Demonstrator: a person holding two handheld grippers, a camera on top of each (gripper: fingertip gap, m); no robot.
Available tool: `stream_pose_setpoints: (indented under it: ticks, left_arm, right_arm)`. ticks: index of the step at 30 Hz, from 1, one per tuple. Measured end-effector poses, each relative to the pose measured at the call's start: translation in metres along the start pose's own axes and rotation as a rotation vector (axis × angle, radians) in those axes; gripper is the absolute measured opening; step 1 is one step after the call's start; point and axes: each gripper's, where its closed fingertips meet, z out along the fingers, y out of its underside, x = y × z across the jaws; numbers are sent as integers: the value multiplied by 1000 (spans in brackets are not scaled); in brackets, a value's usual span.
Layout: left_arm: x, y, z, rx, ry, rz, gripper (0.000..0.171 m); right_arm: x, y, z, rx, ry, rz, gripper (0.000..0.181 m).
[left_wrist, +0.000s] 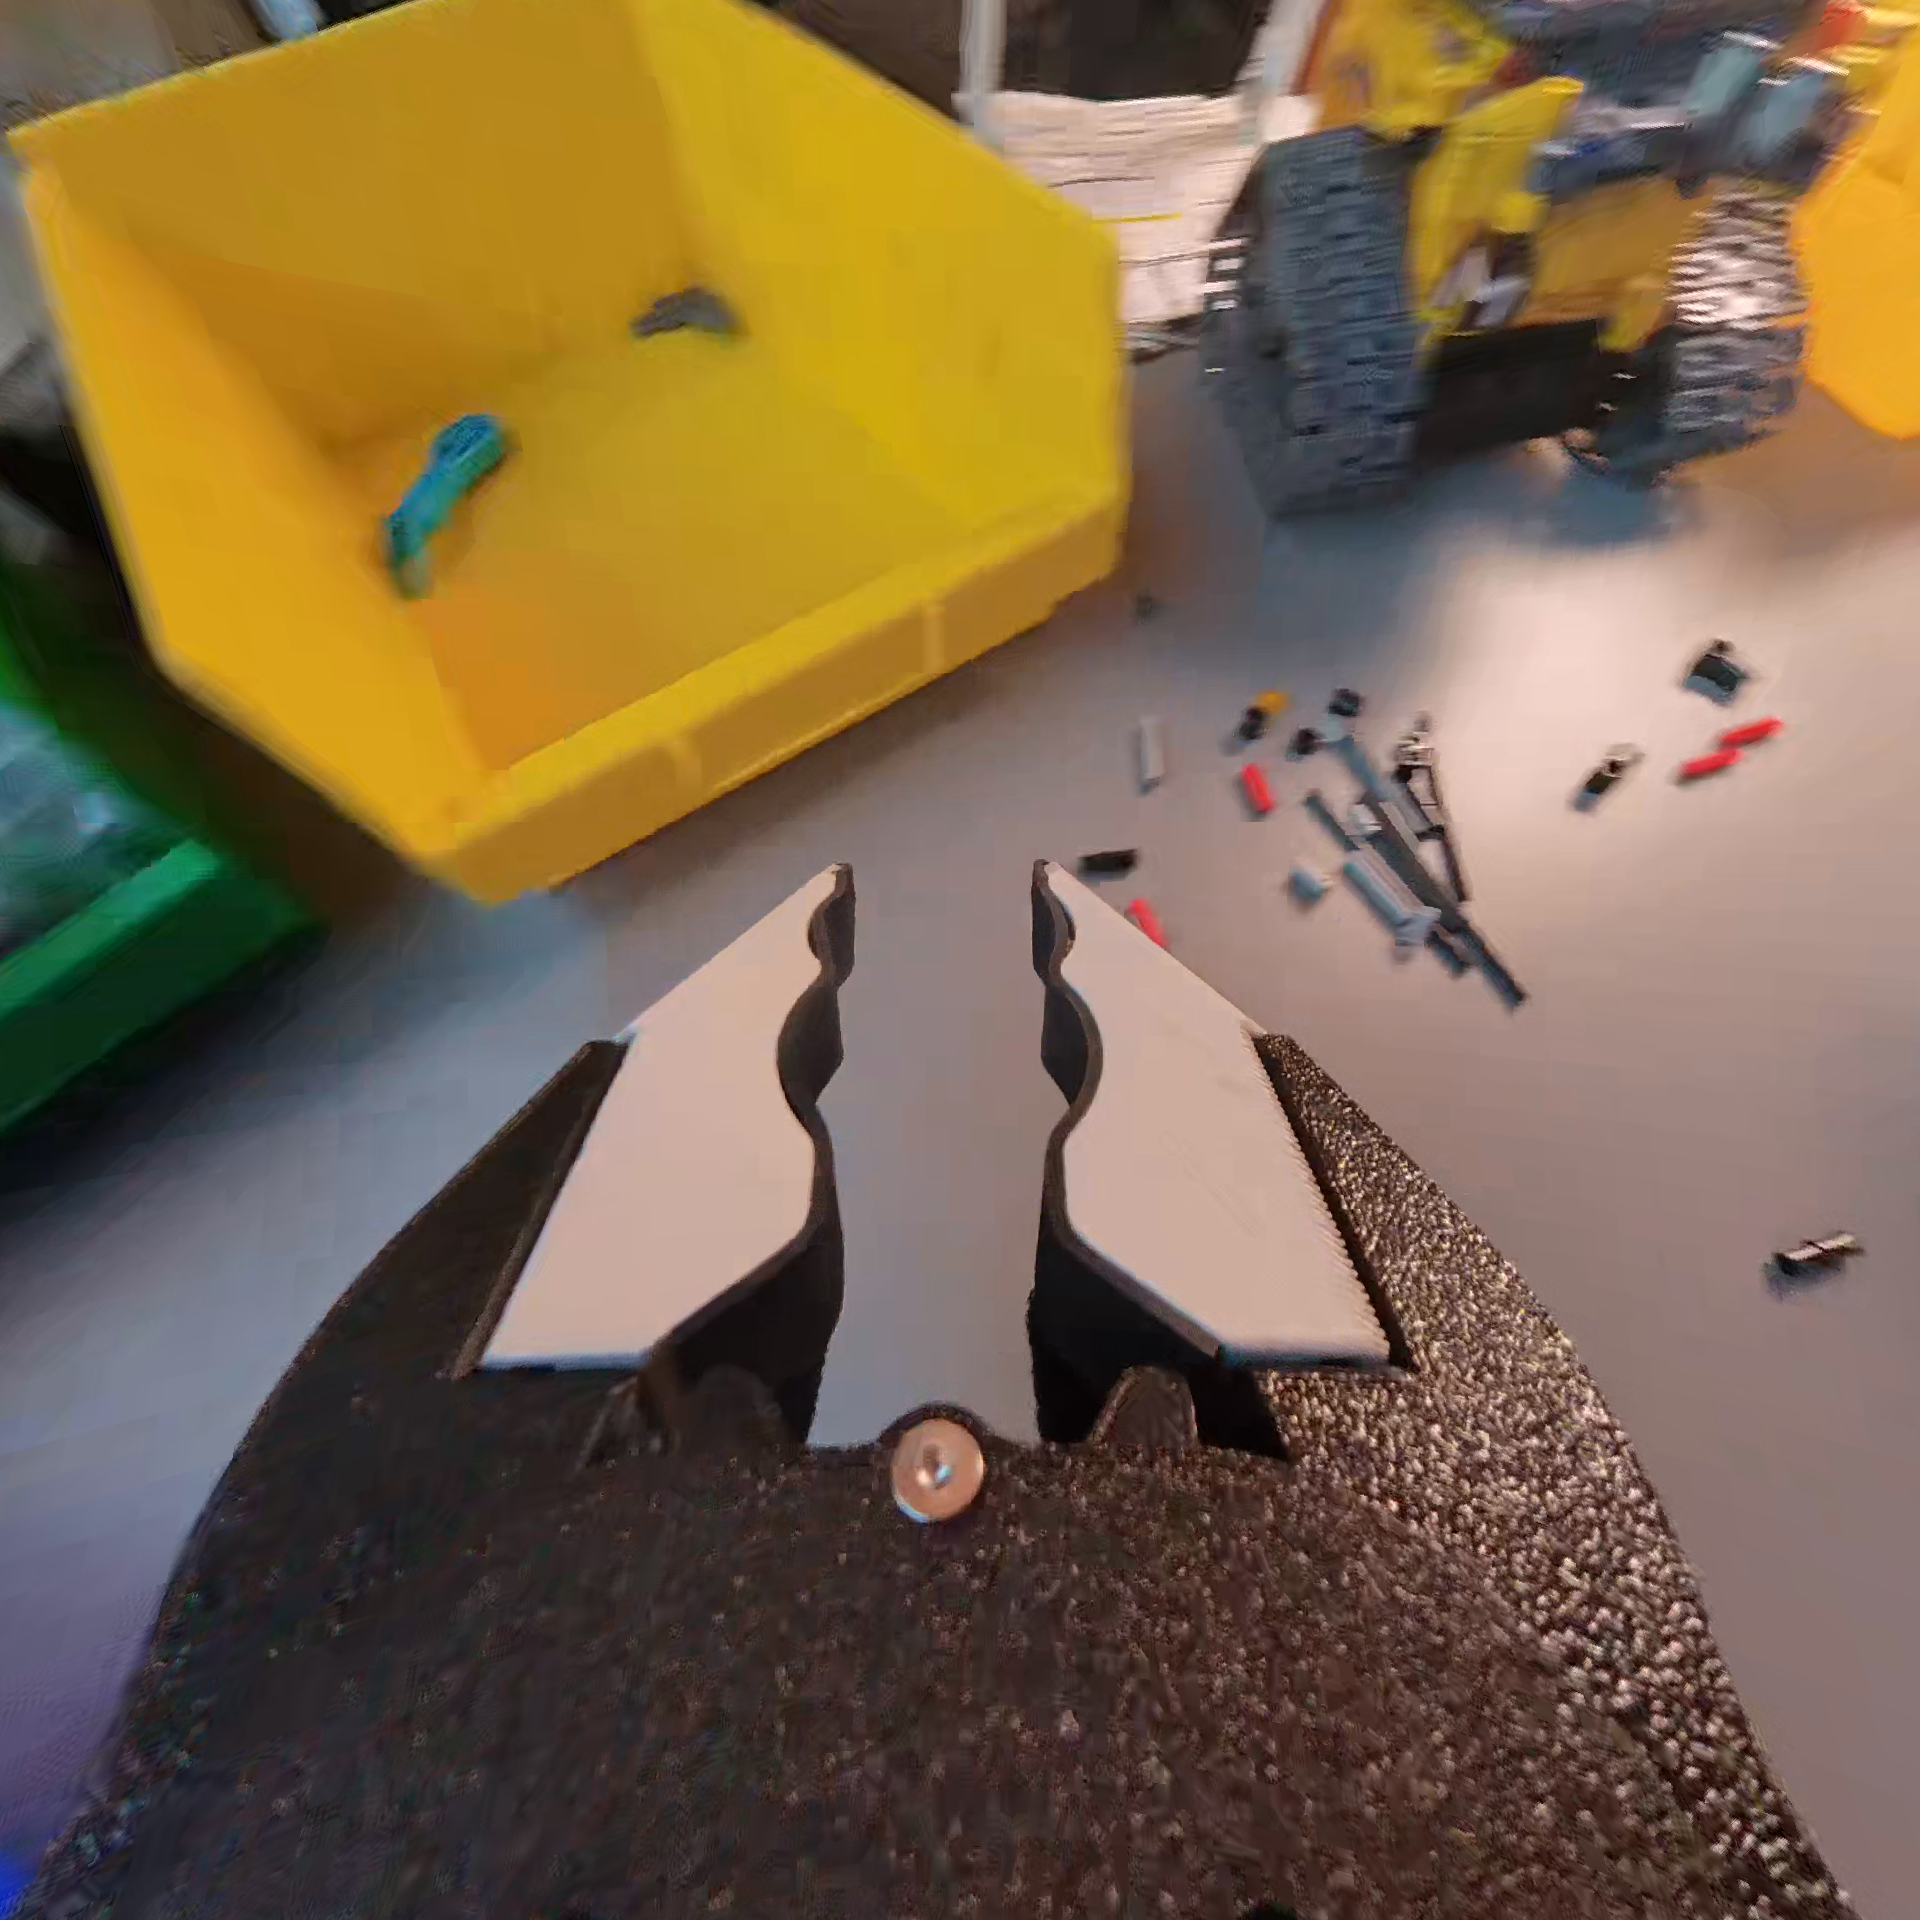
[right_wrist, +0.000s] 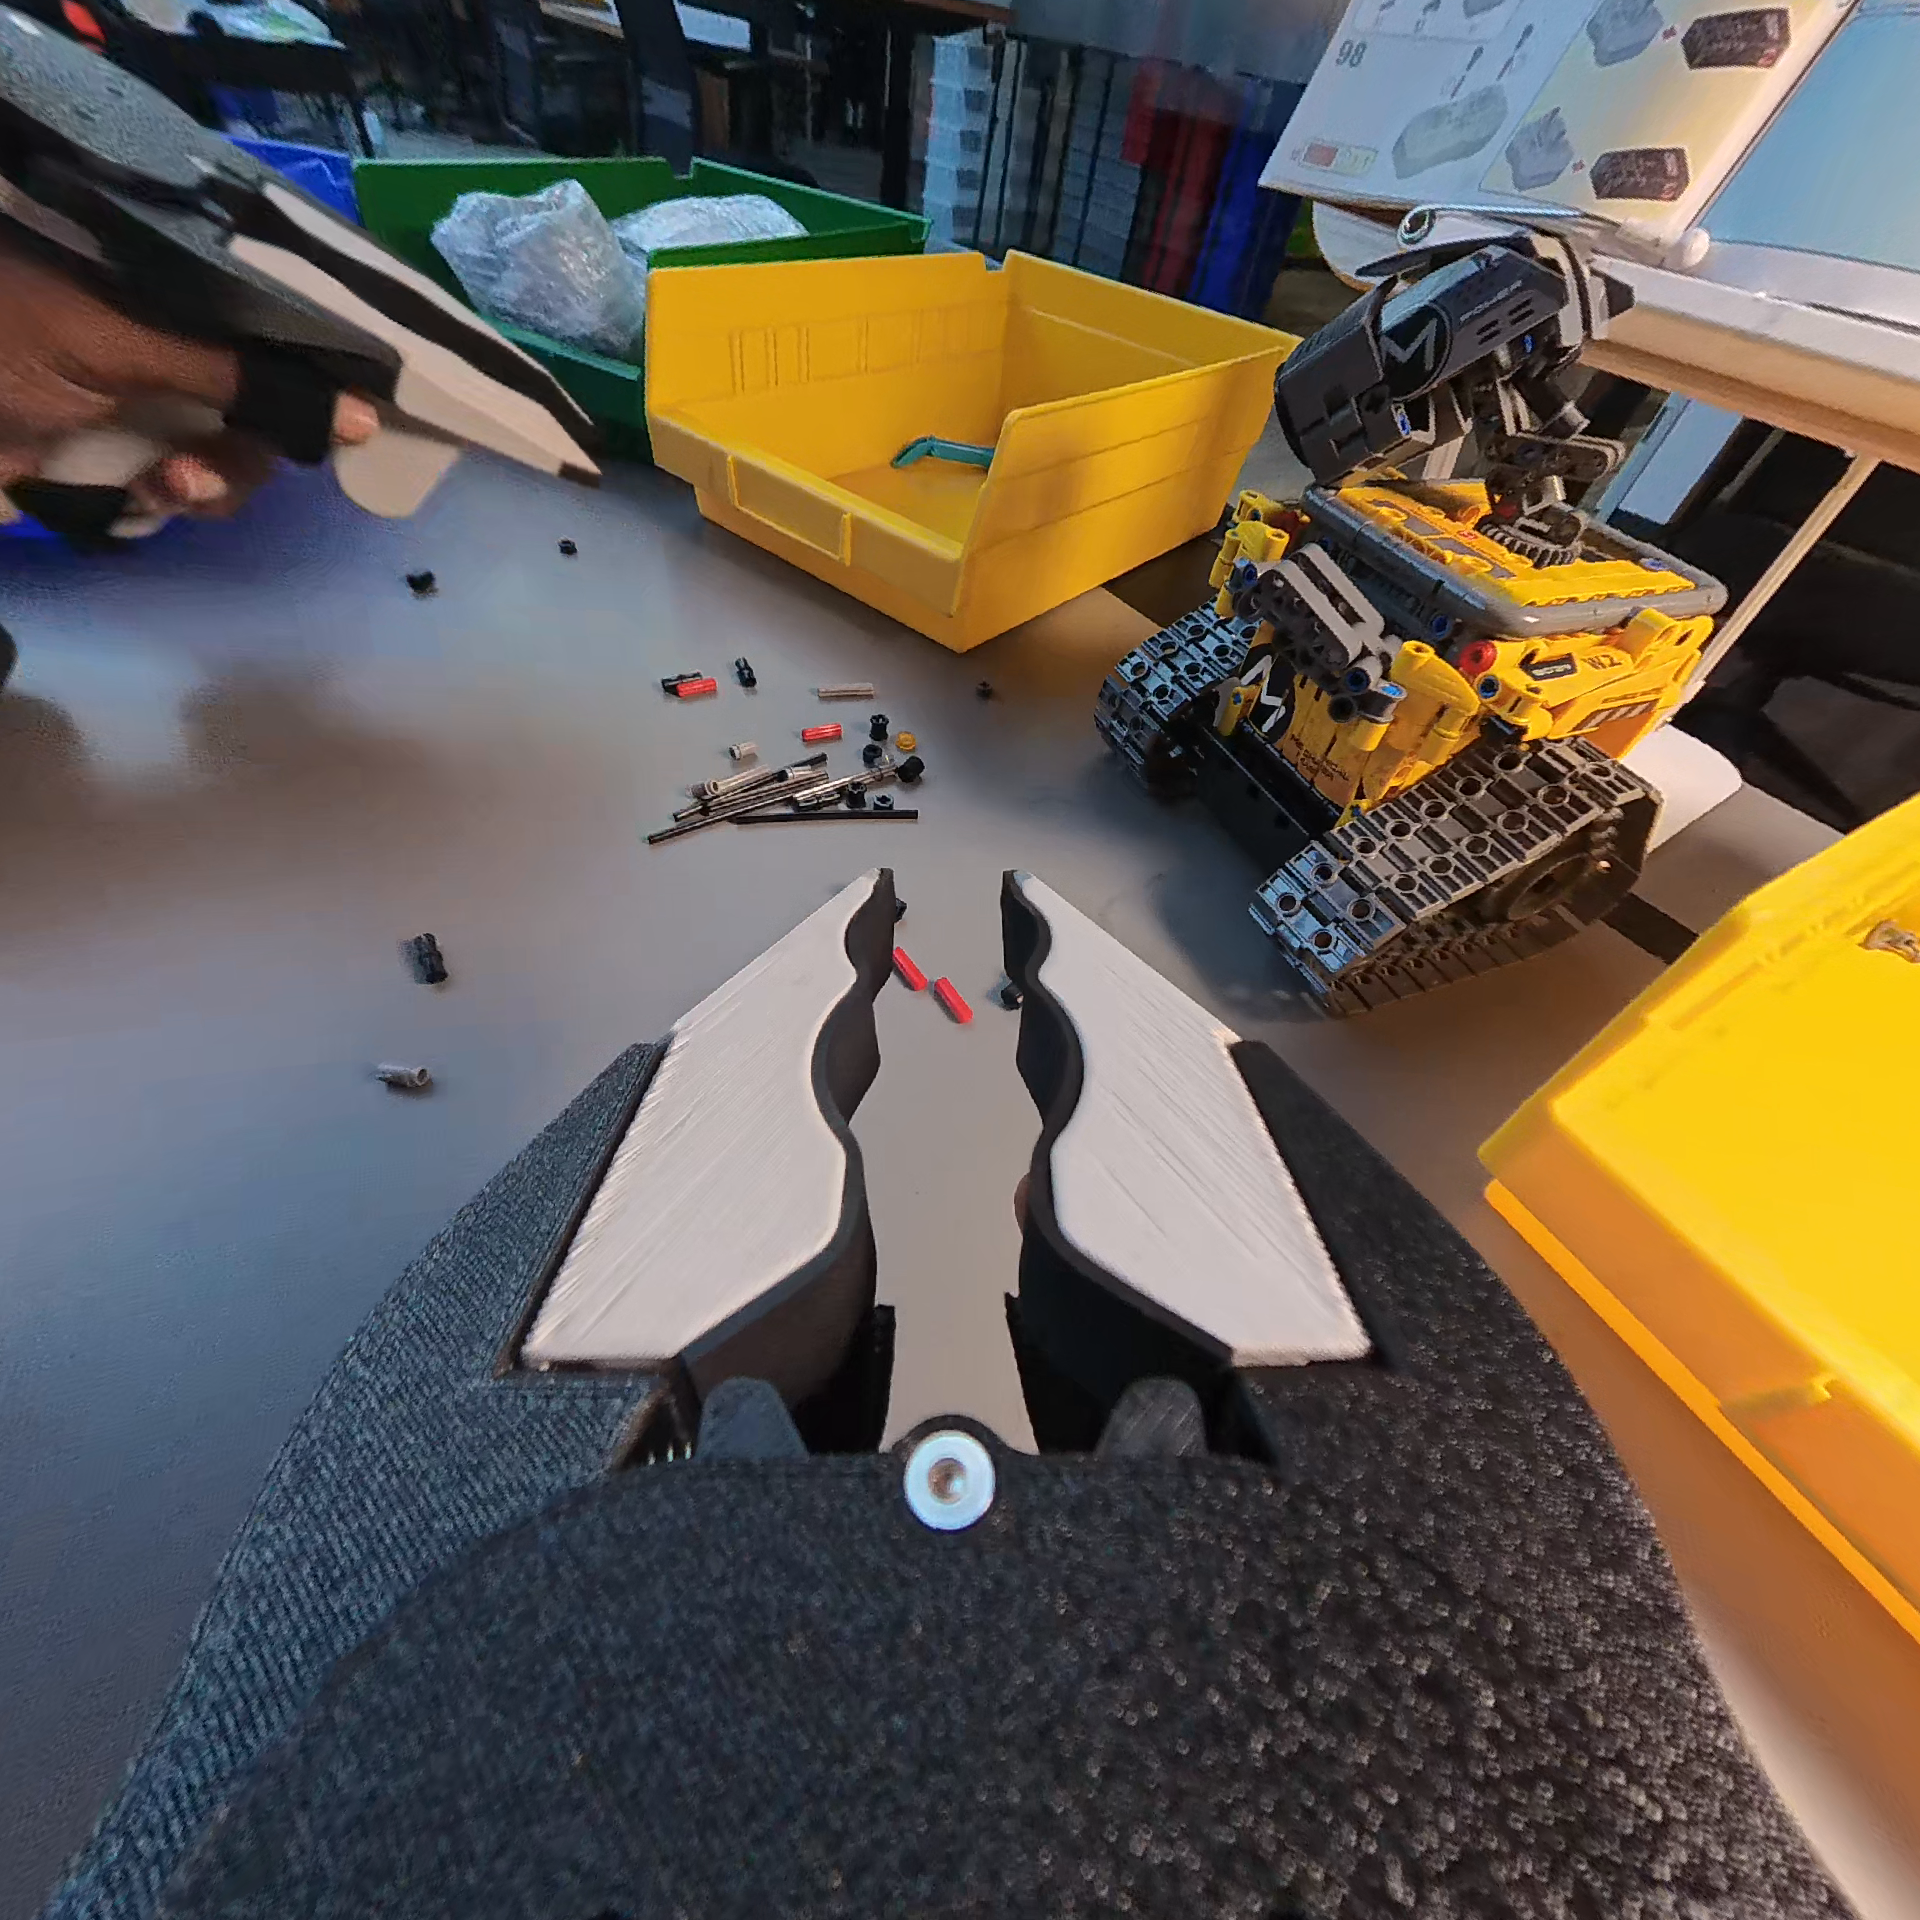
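Right gripper (right_wrist: 945, 914) gapes, empty, above two red pins (right_wrist: 932, 985) (tracked toy robot (right_wrist: 1434, 665) beside)

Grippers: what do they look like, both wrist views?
Left gripper and right gripper match: rough black printed bodies, each with one silver screw at centre, and two light grey tapered fingers lined with wavy black pads. No cables show. The hand on the left gripper wears a black fingerless glove.
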Motion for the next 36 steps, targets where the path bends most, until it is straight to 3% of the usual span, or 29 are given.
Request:
stream_pose_setpoints:
  ticks: [3,9,16,20,25,27,31,36]
  left_arm:
    - [-38,22,-31,-49,-135,-137,40]
    - [-31,89,-50,-218,-236,-170,41]
    - [-43,103,-37,-305,-247,-193,25]
    - [-40,104,-36,-306,-217,-202,10]
    - [-31,99,-35,-297,-184,-151,8]
    - [-13,81,-29,-238,-116,-82,9]
    - [56,27,2,-127,132,22,9]
    - [87,24,57,-195,195,154,10]
  right_arm:
    - [-1,2,1,-4,-5,9,21]
    - [-2,4,2,-6,-17,28,21]
    - [0,-1,-1,6,-8,23,20]
    - [1,-4,-3,20,-8,34,20]
    - [0,-5,-3,19,-10,30,20]
    - [-1,-6,-3,26,-10,31,20]
    - [-2,-5,-2,24,-14,40,20]
    - [0,-9,-6,18,0,9,20]
